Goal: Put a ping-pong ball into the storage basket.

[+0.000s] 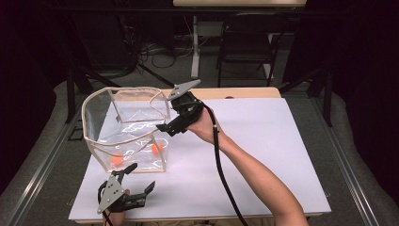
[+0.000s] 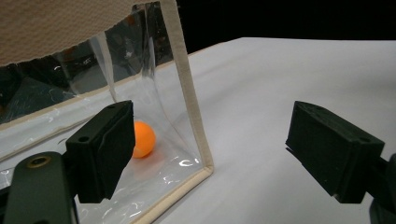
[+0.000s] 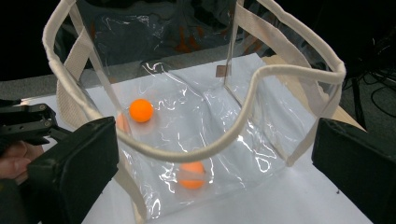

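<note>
Two orange balls [image 3: 141, 110] already lie inside the clear plastic bag with beige trim [image 1: 96, 150] on the white tabletop [image 1: 263, 141]. Your right gripper [image 1: 165, 125] hangs spread and empty above it; your left gripper [image 1: 141, 178] is spread beside its corner.

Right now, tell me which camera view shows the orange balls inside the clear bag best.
The right gripper view: it looks down through the open top of the clear bag onto both orange balls. The high view shows both small and blurred through the bag's wall. The left gripper view shows one ball, partly behind a jaw.
</note>
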Available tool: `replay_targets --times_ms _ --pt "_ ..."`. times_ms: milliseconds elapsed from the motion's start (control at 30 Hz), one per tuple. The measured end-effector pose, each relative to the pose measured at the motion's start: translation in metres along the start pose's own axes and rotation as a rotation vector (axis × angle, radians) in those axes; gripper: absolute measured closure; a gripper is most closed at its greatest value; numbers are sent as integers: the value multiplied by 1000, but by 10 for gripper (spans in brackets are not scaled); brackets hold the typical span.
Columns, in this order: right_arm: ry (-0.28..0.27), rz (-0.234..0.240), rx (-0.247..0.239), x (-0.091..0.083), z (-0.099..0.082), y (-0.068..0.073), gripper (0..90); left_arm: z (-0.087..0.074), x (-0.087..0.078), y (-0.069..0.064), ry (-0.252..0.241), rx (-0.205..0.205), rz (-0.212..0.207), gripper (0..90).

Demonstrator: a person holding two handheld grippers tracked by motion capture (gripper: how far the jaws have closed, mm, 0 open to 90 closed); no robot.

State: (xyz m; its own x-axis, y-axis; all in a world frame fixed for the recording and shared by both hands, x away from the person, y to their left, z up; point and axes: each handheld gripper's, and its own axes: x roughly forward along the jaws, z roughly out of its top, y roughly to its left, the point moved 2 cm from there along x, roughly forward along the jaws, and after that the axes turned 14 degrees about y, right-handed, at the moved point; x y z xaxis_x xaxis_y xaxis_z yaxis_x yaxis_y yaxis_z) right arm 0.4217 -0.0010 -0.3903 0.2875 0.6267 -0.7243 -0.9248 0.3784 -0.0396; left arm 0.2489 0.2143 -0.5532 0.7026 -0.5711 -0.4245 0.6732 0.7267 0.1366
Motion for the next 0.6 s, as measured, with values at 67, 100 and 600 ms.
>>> replay_targets --times_ms 67,100,600 --pt "-3 -2 2 -3 -4 0 2 0 0 0 1 1 -2 156" --pt "-4 -2 2 -4 -5 -1 2 0 0 0 1 1 -2 156" --pt "-18 -24 18 -23 -32 -4 0 0 0 -1 0 1 1 156"
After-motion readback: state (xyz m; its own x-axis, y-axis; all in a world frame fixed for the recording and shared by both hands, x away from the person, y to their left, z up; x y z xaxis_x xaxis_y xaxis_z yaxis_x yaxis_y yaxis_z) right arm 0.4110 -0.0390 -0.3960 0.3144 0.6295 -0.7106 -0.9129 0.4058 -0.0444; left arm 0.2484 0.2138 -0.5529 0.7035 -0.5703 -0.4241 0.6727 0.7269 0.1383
